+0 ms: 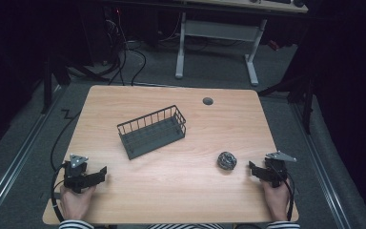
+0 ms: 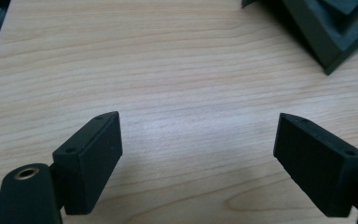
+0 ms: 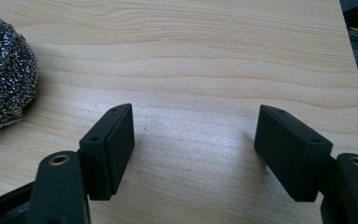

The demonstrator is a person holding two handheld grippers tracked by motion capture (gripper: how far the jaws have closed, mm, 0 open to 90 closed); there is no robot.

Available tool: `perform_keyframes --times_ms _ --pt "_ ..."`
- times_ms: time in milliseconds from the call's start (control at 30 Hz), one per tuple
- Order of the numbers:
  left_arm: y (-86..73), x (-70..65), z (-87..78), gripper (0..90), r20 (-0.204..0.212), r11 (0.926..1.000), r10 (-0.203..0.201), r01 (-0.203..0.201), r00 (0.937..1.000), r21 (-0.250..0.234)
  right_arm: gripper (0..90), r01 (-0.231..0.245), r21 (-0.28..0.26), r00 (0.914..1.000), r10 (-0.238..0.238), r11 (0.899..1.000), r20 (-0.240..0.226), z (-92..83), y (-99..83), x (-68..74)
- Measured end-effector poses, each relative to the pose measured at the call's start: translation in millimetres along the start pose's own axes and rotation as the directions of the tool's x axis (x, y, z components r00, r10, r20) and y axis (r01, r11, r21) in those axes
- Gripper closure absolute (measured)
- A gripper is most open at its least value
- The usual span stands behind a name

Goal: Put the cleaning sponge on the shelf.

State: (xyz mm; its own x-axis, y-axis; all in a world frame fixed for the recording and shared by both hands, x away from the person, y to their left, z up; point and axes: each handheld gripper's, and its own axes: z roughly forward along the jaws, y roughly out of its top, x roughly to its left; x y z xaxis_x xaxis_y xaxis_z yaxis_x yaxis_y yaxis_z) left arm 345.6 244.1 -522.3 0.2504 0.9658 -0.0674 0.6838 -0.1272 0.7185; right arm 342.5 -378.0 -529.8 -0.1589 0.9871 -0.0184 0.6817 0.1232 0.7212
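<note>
Right gripper gapes over bare table, steel scourer at left.

On your table, the wire basket sits near the centre, empty. The steel scourer lies at its four o'clock, well apart. The cable hole is at the basket's one o'clock, near the far edge.
</note>
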Motion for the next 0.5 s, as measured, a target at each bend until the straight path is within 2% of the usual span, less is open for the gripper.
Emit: perform_keyframes --times_ms 200,233,267,367,500 --pt "7.5 -4.5 -3.4 15.3 0.038 0.9999 -0.006 0.006 0.9993 -0.015 28.8 0.001 0.0 1.0 -0.001 1.0 0.0 -0.1 -0.1 0.0" --pt "8.6 -5.4 -4.0 15.1 0.04 0.9998 -0.006 0.007 0.9992 -0.019 28.8 0.001 0.0 1.0 -0.001 1.0 0.0 -0.1 -0.1 0.1" --pt "10.9 -7.9 -5.1 15.1 0.026 0.9997 0.016 -0.016 0.9995 -0.02 28.8 0.001 0.0 1.0 -0.001 1.0 0.0 -0.1 -0.1 0.1" --pt "12.9 -9.7 -5.7 15.1 0.024 0.9995 0.024 -0.024 0.9994 -0.019 28.8 0.005 -0.001 1.0 -0.005 1.0 0.0 -0.1 -0.1 -0.2" --pt "16.9 -12.3 -7.4 15.1 0.043 0.9994 0.026 -0.025 0.9988 -0.022 28.8 0.003 -0.001 1.0 -0.003 1.0 0.0 -0.1 -0.2 0.0"
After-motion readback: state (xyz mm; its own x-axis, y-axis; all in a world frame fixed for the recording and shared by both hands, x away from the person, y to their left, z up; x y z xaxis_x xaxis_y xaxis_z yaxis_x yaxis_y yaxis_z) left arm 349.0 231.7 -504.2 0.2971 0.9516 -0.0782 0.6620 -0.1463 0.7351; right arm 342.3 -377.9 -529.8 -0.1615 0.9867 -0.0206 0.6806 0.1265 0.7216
